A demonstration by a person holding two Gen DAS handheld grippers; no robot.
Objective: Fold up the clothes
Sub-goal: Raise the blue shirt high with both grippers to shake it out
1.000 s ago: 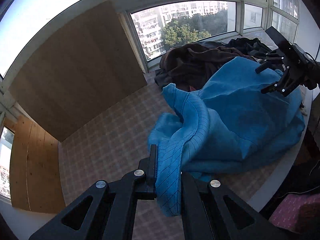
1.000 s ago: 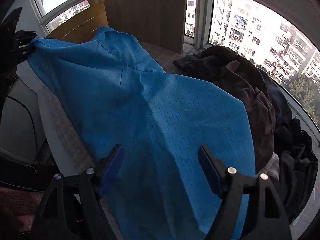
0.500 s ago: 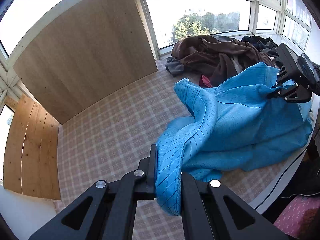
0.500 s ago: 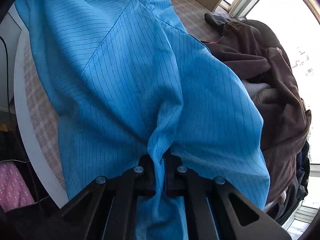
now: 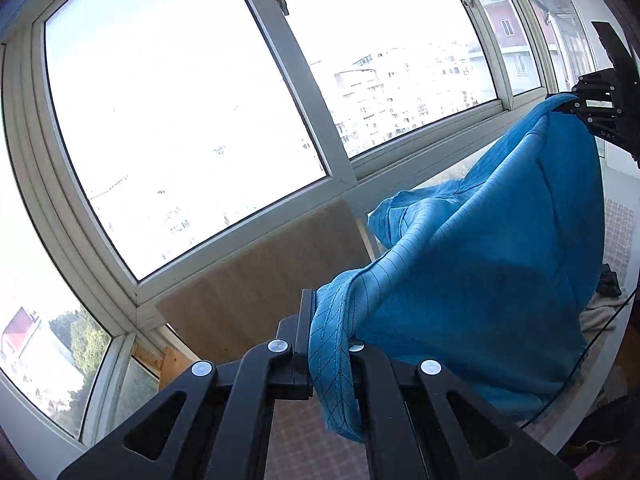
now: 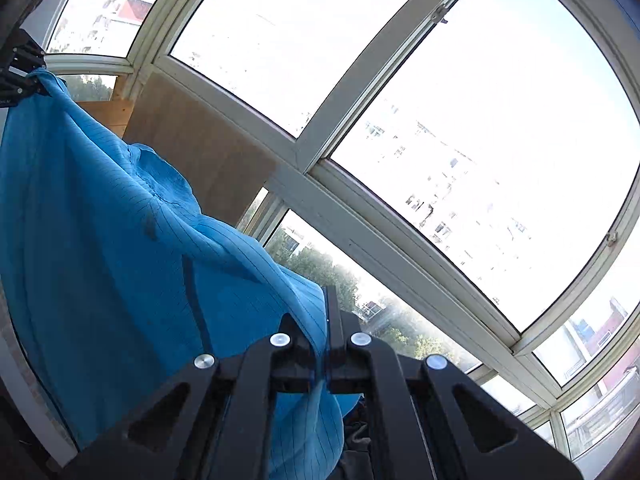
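Left tongs [image 5: 326,336] clamped, right tongs [image 6: 326,336] clamped, both raised

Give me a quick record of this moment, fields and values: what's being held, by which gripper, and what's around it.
garment: blue garment, thin dark stripes, lifted and hanging spread between the two grippers
left gripper: shut on one bunched edge of the cloth
right gripper: shut on another edge
lower hem: drapes down toward the checked surface
backdrop: large windows, buildings and trees outside
other: wooden panel below the window frame
fold state: no fold made yet
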